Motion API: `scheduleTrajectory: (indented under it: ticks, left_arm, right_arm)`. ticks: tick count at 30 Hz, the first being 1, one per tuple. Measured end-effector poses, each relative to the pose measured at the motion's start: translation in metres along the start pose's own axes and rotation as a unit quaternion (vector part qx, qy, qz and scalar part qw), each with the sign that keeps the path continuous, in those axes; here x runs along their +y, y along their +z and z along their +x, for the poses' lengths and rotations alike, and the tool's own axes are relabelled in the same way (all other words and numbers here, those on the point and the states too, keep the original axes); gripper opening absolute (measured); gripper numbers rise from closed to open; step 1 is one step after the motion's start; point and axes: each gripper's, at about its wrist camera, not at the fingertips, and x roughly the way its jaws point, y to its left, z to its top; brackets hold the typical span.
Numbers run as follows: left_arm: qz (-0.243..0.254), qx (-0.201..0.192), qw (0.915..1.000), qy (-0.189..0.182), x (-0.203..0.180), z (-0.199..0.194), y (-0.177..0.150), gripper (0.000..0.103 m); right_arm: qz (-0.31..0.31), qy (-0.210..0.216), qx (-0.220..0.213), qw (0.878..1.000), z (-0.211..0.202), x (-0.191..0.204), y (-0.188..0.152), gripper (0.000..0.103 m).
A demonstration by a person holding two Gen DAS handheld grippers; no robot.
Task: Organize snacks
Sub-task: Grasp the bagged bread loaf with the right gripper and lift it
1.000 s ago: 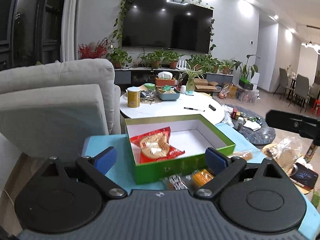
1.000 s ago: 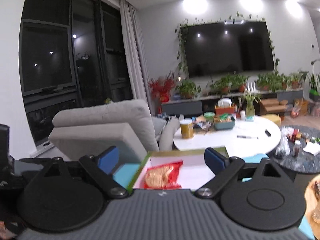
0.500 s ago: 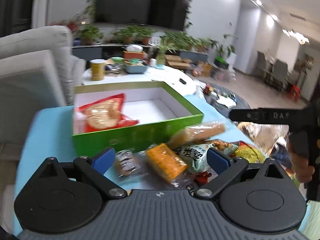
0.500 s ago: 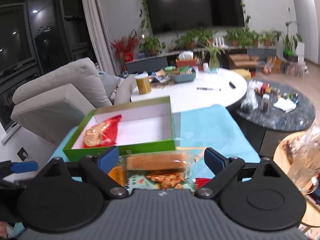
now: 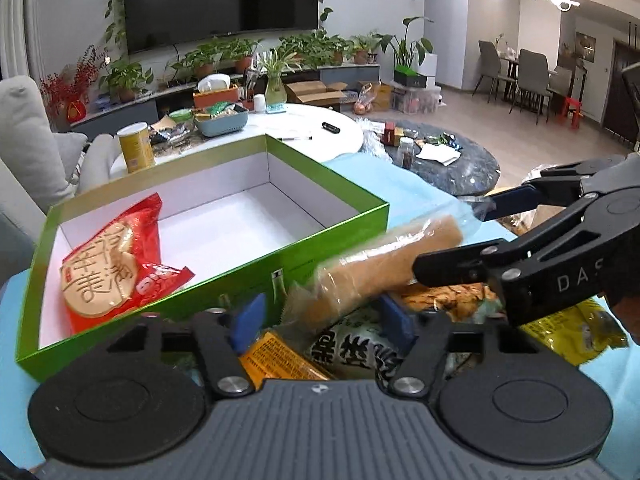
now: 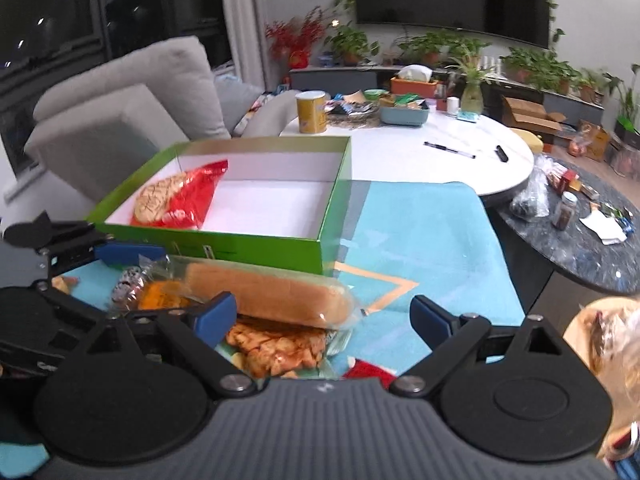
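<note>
Green cardboard walls mark the open box [image 5: 224, 248], which sits on a teal cloth [image 6: 420, 232] and holds a single red cracker packet [image 5: 116, 264] at one end; every other snack is heaped on the cloth just in front of the box's near wall. The left gripper [image 5: 320, 316] has just been closing its jaws down into that heap, around the near end of a long clear-wrapped bread roll [image 5: 384, 264] that lies across an orange packet [image 5: 280, 356] and a green-printed packet [image 5: 352, 352]; whether the pads press yet I cannot tell. The right gripper [image 6: 324, 316] stands with jaws wide apart and nothing held, low over the roll's other end. My worry is that slippery film: a pinch on one end alone could let the roll droop or slide free, or could catch a neighbouring packet with it. With both tools crowding one roll, they might also knock each other or shove the pile against the box
</note>
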Motion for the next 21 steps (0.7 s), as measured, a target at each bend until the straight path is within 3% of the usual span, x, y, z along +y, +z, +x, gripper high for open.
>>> scheduleTrajectory:
  ticks: [5, 9, 14, 18, 21]
  left_arm:
    - [-0.002, -0.006, 1.0000, -0.004, 0.001, 0.009, 0.004, 0.037]
    - [-0.015, -0.017, 0.9997, -0.012, -0.002, -0.010, 0.008, 0.039]
    - [-0.008, -0.073, 0.9969, -0.026, -0.005, -0.064, 0.023, 0.039]
    - [0.011, -0.124, 0.9923, -0.006, -0.007, -0.096, 0.039, 0.044]
    - [0.020, -0.137, 0.9902, 0.012, -0.003, -0.107, 0.051, 0.046]
  right_arm:
    - [0.023, 0.053, 0.019, 0.998, 0.015, -0.002, 0.006, 0.083]
    - [0.033, 0.040, -0.013, 0.999, 0.003, 0.008, 0.010, 0.082]
    - [0.011, 0.036, -0.073, 0.997, -0.049, 0.030, 0.021, 0.082]
    - [-0.003, 0.033, -0.120, 0.992, -0.082, 0.047, 0.043, 0.082]
    - [0.004, 0.041, -0.138, 0.990, -0.091, 0.054, 0.059, 0.082]
